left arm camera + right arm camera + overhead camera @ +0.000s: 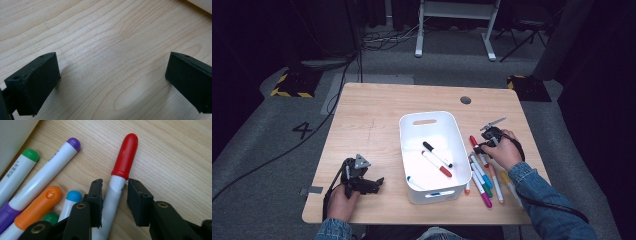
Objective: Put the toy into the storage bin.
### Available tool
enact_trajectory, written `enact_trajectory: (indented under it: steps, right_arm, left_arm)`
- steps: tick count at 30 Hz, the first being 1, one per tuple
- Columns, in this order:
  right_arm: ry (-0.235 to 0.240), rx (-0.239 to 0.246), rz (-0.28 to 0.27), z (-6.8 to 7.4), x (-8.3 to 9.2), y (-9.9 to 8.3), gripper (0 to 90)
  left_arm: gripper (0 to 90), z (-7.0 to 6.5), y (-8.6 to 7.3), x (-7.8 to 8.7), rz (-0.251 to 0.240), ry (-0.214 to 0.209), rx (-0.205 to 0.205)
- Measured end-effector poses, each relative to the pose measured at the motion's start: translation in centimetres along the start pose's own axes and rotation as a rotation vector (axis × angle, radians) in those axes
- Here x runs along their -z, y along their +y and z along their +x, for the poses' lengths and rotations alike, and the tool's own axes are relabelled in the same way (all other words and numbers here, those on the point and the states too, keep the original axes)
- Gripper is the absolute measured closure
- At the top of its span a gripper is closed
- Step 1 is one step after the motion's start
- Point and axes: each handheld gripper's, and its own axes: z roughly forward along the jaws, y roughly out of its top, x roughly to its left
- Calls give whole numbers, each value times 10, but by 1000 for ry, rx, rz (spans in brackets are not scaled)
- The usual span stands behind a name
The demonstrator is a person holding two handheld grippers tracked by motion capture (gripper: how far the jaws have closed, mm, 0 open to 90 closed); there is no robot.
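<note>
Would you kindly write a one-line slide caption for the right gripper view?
Right gripper straddles a red-capped marker on the wooden table, beside other markers.

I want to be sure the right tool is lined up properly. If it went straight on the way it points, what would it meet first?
The red-capped marker: its barrel already lies between the right tool's jaws, which point down at it. The left jaw looks against the barrel, with a small gap on the right. Below is the table.

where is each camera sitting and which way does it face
High view: above the person's side, looking forward and down at the table; forearms, left gripper, right gripper.
Left gripper view: on that gripper, facing bare wood between wide-apart jaws.
Right gripper view: facing down at the red-capped marker between its jaws, a gap beside one.
Shared: the red-capped marker and white bin.
</note>
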Motion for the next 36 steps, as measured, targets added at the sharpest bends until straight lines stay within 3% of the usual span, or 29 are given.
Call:
enact_trajectory:
  steps: [9,18,23,36]
  right_arm:
    - [-25,7,7,3,0,0,766]
    - [-44,13,20,5,1,1,774]
    - [-29,13,2,3,4,3,774]
    - [20,37,-63,15,48,17,774]
  left_arm:
    - [0,0,0,0,0,0,1]
    - [0,0,0,0,0,0,1]
    - [0,0,0,0,0,-1,1]
    - [0,0,0,0,0,-1,1]
